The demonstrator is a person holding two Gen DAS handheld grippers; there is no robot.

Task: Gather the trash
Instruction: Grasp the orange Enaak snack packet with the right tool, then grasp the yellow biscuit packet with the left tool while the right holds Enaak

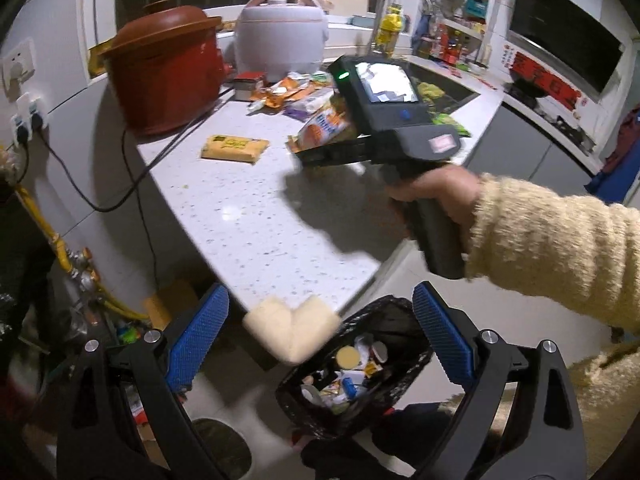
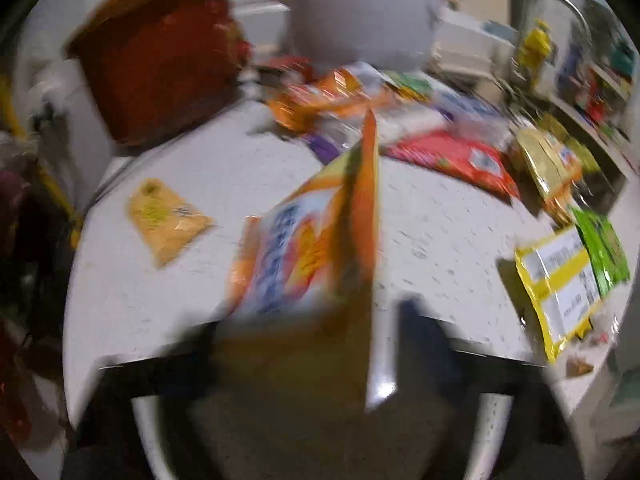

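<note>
In the left wrist view my left gripper stands open with nothing between its blue pads, above a bin lined with a black bag that holds several scraps. Over the counter, a hand in a fuzzy yellow sleeve holds my right gripper, which is shut on an orange snack packet. The blurred right wrist view shows this packet standing up between the jaws of the right gripper, off the white speckled counter. A flat yellow packet lies alone on the counter.
A red clay pot and a white rice cooker stand at the back, with a heap of wrappers before them. Red, yellow-white and green packets lie right. A foam guard caps the counter corner. A sink lies beyond.
</note>
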